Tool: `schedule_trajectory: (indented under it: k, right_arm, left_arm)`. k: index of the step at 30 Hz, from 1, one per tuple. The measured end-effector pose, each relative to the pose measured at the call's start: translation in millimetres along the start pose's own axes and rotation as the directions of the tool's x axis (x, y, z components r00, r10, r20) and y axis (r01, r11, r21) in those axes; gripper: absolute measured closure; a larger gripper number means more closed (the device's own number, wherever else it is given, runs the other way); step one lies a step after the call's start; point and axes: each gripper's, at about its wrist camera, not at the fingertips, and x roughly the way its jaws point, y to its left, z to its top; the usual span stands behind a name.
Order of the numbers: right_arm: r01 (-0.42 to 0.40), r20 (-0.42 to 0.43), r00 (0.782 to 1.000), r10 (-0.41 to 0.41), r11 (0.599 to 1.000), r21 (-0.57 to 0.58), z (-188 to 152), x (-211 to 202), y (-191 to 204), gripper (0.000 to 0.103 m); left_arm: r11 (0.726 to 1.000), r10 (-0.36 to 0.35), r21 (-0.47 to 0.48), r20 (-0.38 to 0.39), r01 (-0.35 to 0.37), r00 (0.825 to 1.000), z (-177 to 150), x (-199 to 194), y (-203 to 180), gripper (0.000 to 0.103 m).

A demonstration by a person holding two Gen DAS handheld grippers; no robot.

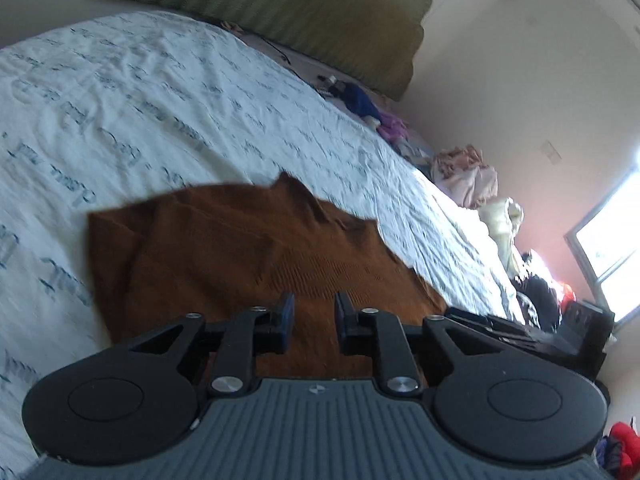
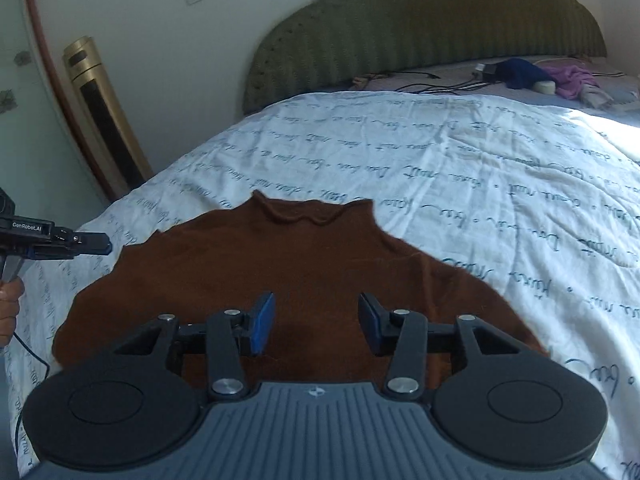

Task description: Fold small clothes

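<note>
A brown knitted garment (image 1: 224,248) (image 2: 304,256) lies spread on a white bed cover (image 1: 140,100) (image 2: 480,168) printed with script, one side folded over in the left wrist view. My left gripper (image 1: 314,308) hovers above its near part, jaws a little apart, nothing between the blue pads. In the right wrist view that left gripper (image 2: 92,242) shows at the garment's left edge, held by a hand (image 2: 10,308). My right gripper (image 2: 316,312) stands open wider over the garment's near middle, with nothing held. In the left wrist view the right gripper (image 1: 520,328) is at the garment's right.
A green padded headboard (image 2: 440,28) stands at the far end. Cables, a blue cloth (image 2: 520,72) and a purple cloth (image 2: 572,78) lie near it. More piled clothes (image 1: 468,176) line the bed's right side. A gold tower unit (image 2: 104,116) stands left; a window (image 1: 608,248) is at the right.
</note>
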Motion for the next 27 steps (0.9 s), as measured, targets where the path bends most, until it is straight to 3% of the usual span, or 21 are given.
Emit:
schedule_trajectory:
  k: [2,3,4,5,7,8,10,12,15,17,18,19,20,21,23,24,25,26,27]
  right_arm:
    - [-0.016,-0.054,0.998,0.014,0.999,-0.032,-10.4,17.1,17.9,0.059]
    - [0.006,-0.086,0.996,-0.013,0.997,-0.073,-17.2,26.4,22.9,0.06]
    - [0.069,-0.132,0.987,-0.089,0.987,-0.147,-28.3,38.3,25.7,0.06]
    - [0.091,-0.122,0.986,-0.118,0.974,-0.206,-38.1,41.3,22.5,0.059]
    - [0.031,-0.107,0.993,-0.043,0.994,-0.109,-38.5,26.8,2.0,0.058]
    - [0.031,-0.098,0.994,-0.038,0.997,-0.069,-35.5,17.0,-2.2,0.057]
    - [0.078,-0.033,0.996,-0.08,0.995,-0.065,-33.8,-17.5,-0.7,0.055]
    - [0.058,-0.003,0.998,-0.058,0.995,-0.079,-42.1,-44.5,4.7,0.054]
    - [-0.019,-0.004,1.0,0.019,0.997,-0.074,-65.5,-62.5,16.9,0.054]
    - [-0.039,-0.031,0.999,0.036,0.994,-0.1,-82.6,-58.6,25.9,0.055]
    - [-0.024,-0.083,0.996,0.016,0.994,-0.106,-89.6,-50.0,25.8,0.055]
    - [0.062,-0.138,0.987,-0.082,0.987,-0.149,-100.3,-40.4,25.0,0.056]
    - [0.09,-0.095,0.989,-0.116,0.967,-0.24,-111.9,-41.9,26.1,0.056]
    - [0.089,-0.085,0.99,-0.114,0.963,-0.255,-117.0,-45.3,24.0,0.055]
    - [0.095,-0.099,0.988,-0.116,0.977,-0.191,-114.3,-53.8,18.0,0.055]
    - [0.108,-0.105,0.986,-0.13,0.975,-0.192,-110.1,-55.7,19.8,0.054]
    - [0.133,-0.099,0.983,-0.156,0.969,-0.209,-105.3,-58.6,26.6,0.054]
    - [0.143,-0.078,0.983,-0.163,0.965,-0.22,-100.6,-60.7,32.8,0.052]
    - [0.144,-0.058,0.985,-0.161,0.964,-0.225,-97.2,-62.6,36.5,0.048]
  left_arm:
    - [0.998,0.055,0.031,-0.058,-0.053,0.997,-28.5,16.2,-5.1,0.078]
    - [0.996,0.089,0.04,-0.081,-0.086,0.993,-40.3,23.2,-0.2,0.078]
    - [0.995,0.103,0.022,-0.085,-0.101,0.991,-53.5,27.7,14.2,0.091]
    - [0.996,0.094,-0.008,-0.067,-0.094,0.993,-60.5,24.0,26.3,0.091]
    - [0.987,0.059,-0.143,-0.056,-0.066,0.997,-62.9,3.9,51.4,0.094]
    - [0.985,0.047,-0.167,-0.028,-0.051,0.999,-63.2,-9.8,53.4,0.094]
    - [0.988,0.039,-0.152,0.034,-0.034,0.999,-66.6,-36.1,48.3,0.064]
    - [0.994,0.033,-0.107,0.044,-0.028,0.999,-72.0,-50.7,40.1,0.061]
    - [0.99,0.119,-0.078,-0.002,-0.119,0.993,-88.4,-47.5,35.8,0.061]
    - [0.985,0.147,-0.089,0.006,-0.146,0.989,-98.9,-45.0,45.6,0.073]
    - [0.983,0.162,-0.093,0.011,-0.16,0.987,-99.5,-48.2,53.8,0.084]
    - [0.978,0.191,-0.09,0.008,-0.19,0.981,-100.1,-51.7,57.5,0.092]
    - [0.977,0.189,-0.104,0.007,-0.187,0.982,-101.9,-56.0,62.3,0.092]
    - [0.975,0.175,-0.137,0.0,-0.173,0.985,-103.6,-60.8,67.3,0.092]
    - [0.973,0.16,-0.168,-0.021,-0.161,0.987,-104.2,-70.1,66.4,0.093]
    - [0.978,0.144,-0.151,0.0,-0.142,0.99,-102.7,-76.5,57.7,0.087]
    - [0.983,0.127,-0.139,0.028,-0.122,0.992,-101.4,-80.5,46.8,0.06]
    - [0.988,0.097,-0.125,0.046,-0.09,0.994,-98.9,-81.6,36.7,0.046]
    - [0.993,0.065,-0.103,0.057,-0.059,0.996,-94.8,-79.6,24.1,0.022]
